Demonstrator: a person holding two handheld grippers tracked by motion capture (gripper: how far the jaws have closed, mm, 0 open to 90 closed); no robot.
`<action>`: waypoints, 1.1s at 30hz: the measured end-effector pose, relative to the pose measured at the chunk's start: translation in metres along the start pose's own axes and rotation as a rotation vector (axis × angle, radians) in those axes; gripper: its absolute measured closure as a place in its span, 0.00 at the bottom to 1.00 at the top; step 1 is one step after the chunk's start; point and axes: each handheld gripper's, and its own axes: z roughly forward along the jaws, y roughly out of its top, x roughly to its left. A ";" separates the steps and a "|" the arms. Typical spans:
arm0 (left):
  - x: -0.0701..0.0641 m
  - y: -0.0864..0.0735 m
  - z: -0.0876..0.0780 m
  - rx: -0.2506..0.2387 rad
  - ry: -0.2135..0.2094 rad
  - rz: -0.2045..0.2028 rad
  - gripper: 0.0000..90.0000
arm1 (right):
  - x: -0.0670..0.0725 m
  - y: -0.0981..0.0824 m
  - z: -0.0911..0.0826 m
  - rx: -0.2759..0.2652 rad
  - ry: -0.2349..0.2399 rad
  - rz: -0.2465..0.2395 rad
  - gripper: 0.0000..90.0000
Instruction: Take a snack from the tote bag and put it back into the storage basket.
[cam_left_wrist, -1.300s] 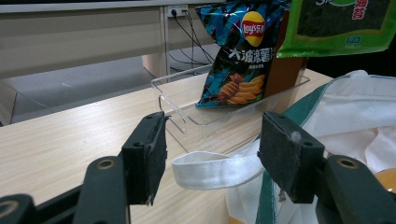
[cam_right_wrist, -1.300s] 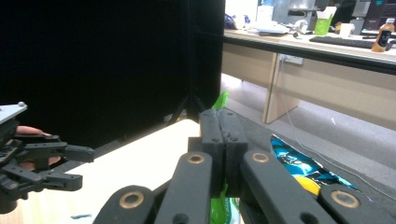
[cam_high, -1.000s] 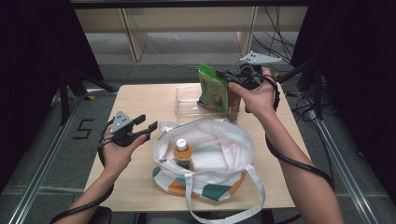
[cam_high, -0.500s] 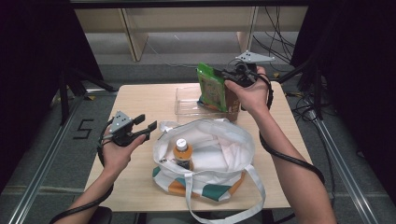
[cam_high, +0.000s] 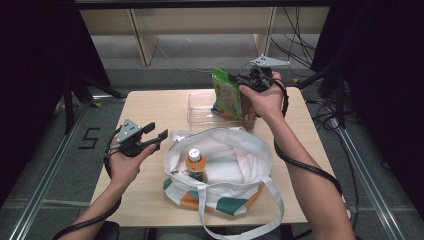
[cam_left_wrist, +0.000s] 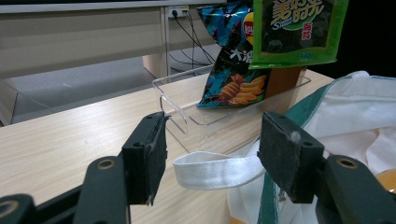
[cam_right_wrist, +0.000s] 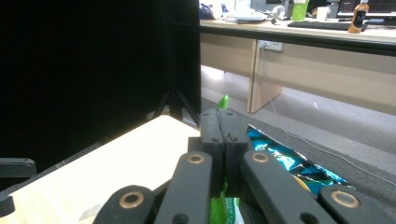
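My right gripper is shut on the top edge of a green snack packet, which hangs over the right end of a clear plastic tray. In the right gripper view its jaws are pressed together with the green packet pinched between them. A blue chips bag leans in the tray behind the green packet. My left gripper is held open just left of a white tote bag. The bag's strap lies below the left gripper's open jaws, untouched.
An orange-capped bottle stands upright inside the tote bag. A brown box stands at the tray's right end. The wooden table is bare at its left. Cables and dark stands lie on the floor around it.
My right hand has shifted slightly left and down with the green packet. The left hand has stayed where it was.
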 end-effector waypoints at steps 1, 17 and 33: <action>0.000 0.000 0.000 0.001 0.000 -0.001 0.45 | -0.001 0.000 0.001 -0.001 -0.003 -0.012 1.00; -0.001 0.000 0.001 0.001 -0.001 0.000 0.46 | -0.006 -0.004 0.012 0.006 -0.012 0.014 1.00; 0.000 -0.001 0.000 0.002 0.000 0.004 0.46 | -0.011 -0.009 0.021 0.004 -0.020 -0.002 1.00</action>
